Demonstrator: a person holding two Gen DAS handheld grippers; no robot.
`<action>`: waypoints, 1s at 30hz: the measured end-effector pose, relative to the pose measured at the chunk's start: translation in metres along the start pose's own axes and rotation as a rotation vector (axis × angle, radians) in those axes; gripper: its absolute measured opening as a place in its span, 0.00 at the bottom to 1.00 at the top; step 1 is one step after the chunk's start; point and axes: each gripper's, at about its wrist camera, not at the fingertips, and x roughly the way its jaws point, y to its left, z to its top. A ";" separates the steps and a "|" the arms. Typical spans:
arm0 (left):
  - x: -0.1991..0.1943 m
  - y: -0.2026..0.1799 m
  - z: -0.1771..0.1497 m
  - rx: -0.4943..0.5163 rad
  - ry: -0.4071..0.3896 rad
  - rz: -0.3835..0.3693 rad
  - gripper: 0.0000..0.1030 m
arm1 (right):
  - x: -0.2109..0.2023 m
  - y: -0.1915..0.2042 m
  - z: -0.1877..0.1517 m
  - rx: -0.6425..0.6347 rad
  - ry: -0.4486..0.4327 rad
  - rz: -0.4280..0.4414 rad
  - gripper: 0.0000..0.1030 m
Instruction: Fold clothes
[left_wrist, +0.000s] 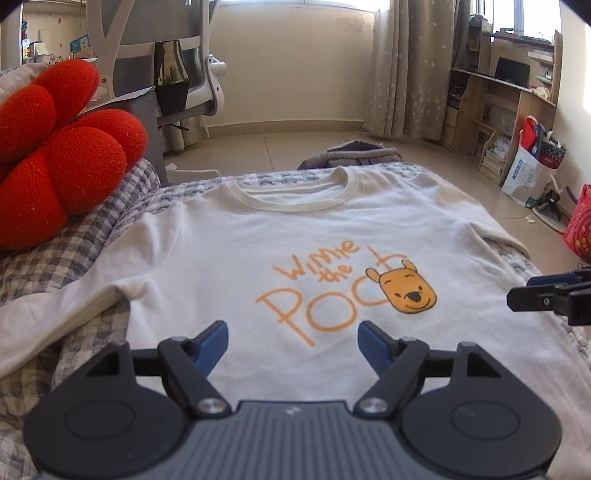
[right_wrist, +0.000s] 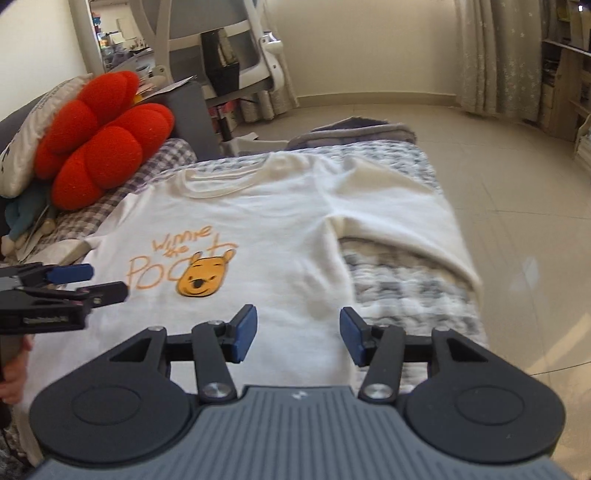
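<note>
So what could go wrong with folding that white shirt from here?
1. The far sleeve lies at the bed's edge, so it might slide off toward the floor when pulled.
2. The red cushion sits close to the other sleeve and could get in the way of a fold.
3. Both the left gripper and the right gripper are open over the sweatshirt, gripping nothing; its thin fabric may slip from the fingers.

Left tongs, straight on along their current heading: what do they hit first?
Most likely the white shirt, about at its orange lettering. The left tongs are open, empty and angled down at it, with nothing showing between. Depth is unclear, so the exact contact spot is a guess.
</note>
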 end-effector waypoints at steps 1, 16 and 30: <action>0.004 -0.004 -0.002 0.001 0.008 0.015 0.76 | 0.005 0.008 -0.003 -0.021 0.022 0.001 0.52; -0.044 -0.002 -0.036 0.008 0.141 0.073 0.78 | -0.035 0.028 -0.043 -0.110 0.148 -0.081 0.59; -0.061 -0.001 -0.010 0.009 0.354 -0.019 0.81 | -0.055 0.036 -0.020 -0.190 0.314 -0.120 0.60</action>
